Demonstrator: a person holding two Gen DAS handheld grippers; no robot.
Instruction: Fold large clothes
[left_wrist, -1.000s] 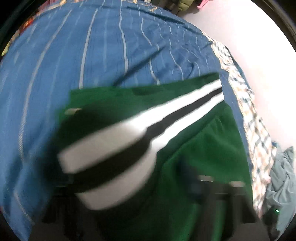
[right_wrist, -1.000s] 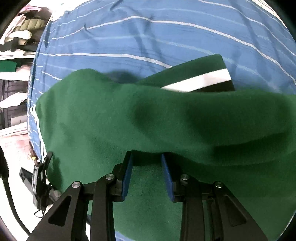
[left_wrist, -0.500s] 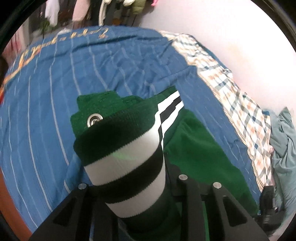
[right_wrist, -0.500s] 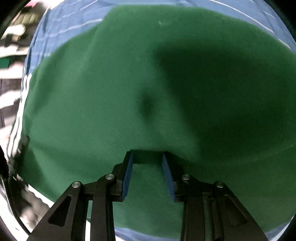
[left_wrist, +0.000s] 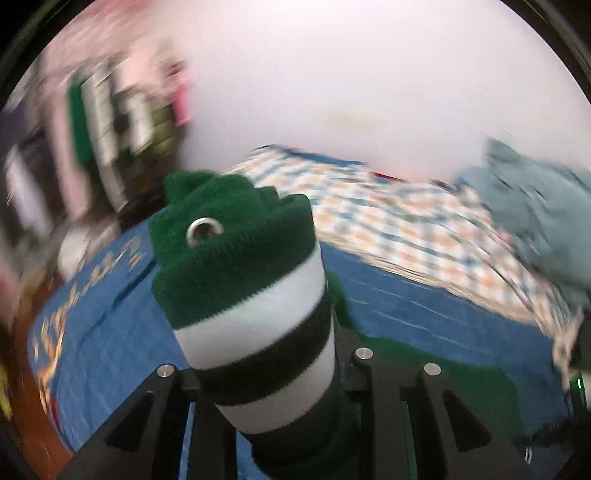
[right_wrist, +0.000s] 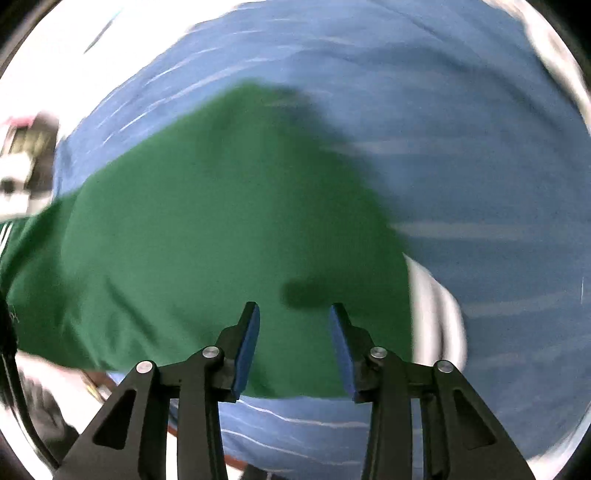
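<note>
The left claw (left_wrist: 258, 373) was clamped on the striped cuff (left_wrist: 255, 325) of the green garment (right_wrist: 221, 229), lifted above the blue bedspread (left_wrist: 110, 325), a metal snap (left_wrist: 204, 229) showing on the knit end. The garment's body lay spread on the bed. The right claw (right_wrist: 293, 332) hovered over that cloth, its blue pads (right_wrist: 248, 343) apart and holding nothing.

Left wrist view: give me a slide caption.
Left gripper clamps the green knit garment's black-and-white striped hem above the blue striped bedspread.
</note>
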